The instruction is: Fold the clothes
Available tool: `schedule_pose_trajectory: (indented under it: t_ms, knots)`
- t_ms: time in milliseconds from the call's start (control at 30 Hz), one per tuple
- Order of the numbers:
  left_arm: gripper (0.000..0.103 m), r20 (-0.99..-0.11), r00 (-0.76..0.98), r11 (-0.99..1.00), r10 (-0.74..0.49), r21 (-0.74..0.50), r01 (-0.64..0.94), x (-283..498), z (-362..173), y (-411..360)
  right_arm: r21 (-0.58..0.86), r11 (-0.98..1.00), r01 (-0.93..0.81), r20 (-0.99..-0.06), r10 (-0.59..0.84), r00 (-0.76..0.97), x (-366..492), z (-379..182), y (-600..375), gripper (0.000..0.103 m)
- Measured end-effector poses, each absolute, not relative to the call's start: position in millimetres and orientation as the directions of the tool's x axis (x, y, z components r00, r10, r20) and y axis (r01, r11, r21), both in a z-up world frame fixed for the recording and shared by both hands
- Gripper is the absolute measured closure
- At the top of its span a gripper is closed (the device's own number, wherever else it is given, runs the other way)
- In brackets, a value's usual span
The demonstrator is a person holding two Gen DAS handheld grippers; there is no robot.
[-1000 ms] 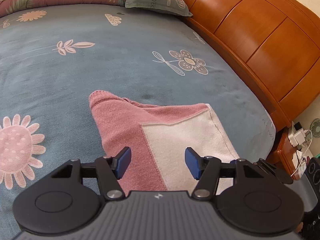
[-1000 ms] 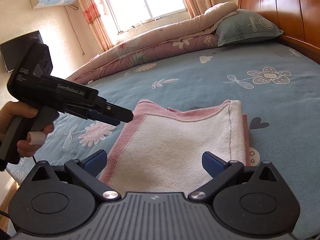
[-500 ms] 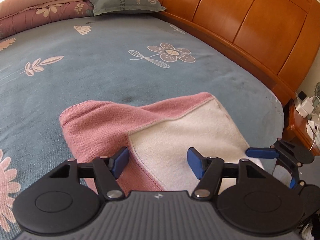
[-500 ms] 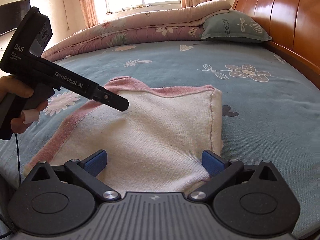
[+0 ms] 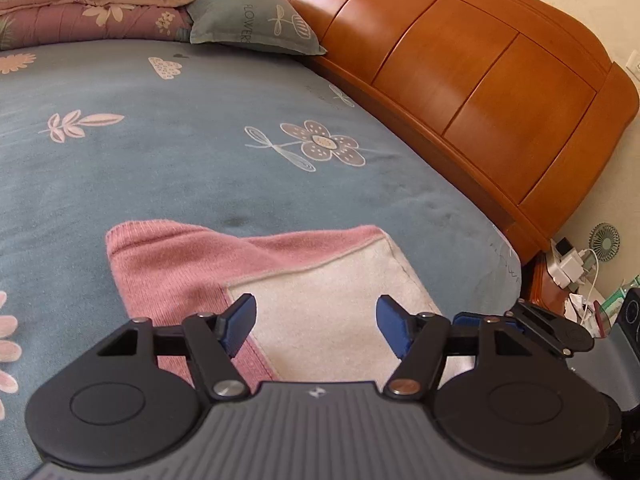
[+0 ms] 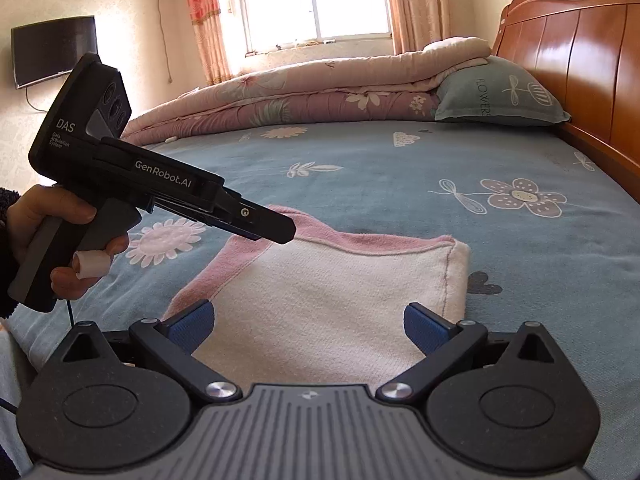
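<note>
i see the folded pink-and-white garment (image 6: 320,300) flat on the bed (image 6: 400,184), long axis toward the headboard (image 6: 580,72); my left gripper (image 5: 312,320), jaws just widened and empty, and my right gripper (image 6: 308,328), agape and empty, flank its near edge

Daylight from the overexposed window (image 6: 316,0) fills both sharp views, with fisheye bending and dark corners.
</note>
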State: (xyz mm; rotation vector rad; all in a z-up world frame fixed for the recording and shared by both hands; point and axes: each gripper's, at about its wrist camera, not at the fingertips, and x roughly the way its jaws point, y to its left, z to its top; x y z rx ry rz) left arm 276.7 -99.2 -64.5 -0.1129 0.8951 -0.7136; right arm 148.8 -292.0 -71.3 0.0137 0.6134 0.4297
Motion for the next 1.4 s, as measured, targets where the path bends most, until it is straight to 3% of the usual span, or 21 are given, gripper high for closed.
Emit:
schedule_pose_trajectory:
  t_ms: [67,300,433,633,867,933,1100,1267,1400]
  knots:
    - [0.034,-0.71,0.436,0.799,-0.553,-0.303,0.519,276,-78,-102,0.138,0.921,-0.365,-0.608,0.37,0.703,151,-86,-292,0.0]
    - [0.035,-0.657,0.421,0.756,-0.626,-0.377,0.535,259,-44,-97,0.156,0.908,-0.388,-0.566,0.404,0.719,115,-64,-305,0.0]
    - [0.032,-0.64,0.374,0.714,-0.672,-0.423,0.558,237,-45,-96,0.276,0.866,-0.418,-0.587,0.496,0.64,102,-70,-302,0.0]
    - [0.033,-0.646,0.409,0.755,-0.645,-0.457,0.47,226,-56,-78,0.201,0.945,-0.258,-0.658,0.326,0.678,88,-83,-310,0.0]
    - [0.032,-0.609,0.351,0.691,-0.712,-0.517,0.506,203,-41,-74,0.265,0.906,-0.332,-0.545,0.424,0.723,79,-50,-312,0.0]
    - [0.032,-0.608,0.322,0.677,-0.726,-0.55,0.489,196,-47,-72,0.274,0.887,-0.371,-0.564,0.461,0.686,85,-57,-298,0.0]
    - [0.031,-0.652,0.259,0.691,-0.713,-0.591,0.416,175,-74,-61,0.227,0.922,-0.314,-0.678,0.381,0.628,87,-88,-292,0.0]
    - [0.031,-0.685,0.304,0.737,-0.662,-0.522,0.429,159,-72,-54,0.228,0.916,-0.33,-0.625,0.398,0.671,77,-69,-302,0.0]
    - [0.024,-0.726,0.435,0.825,-0.533,-0.331,0.457,157,-47,-58,0.137,0.926,-0.353,-0.603,0.36,0.712,98,-56,-292,0.0]
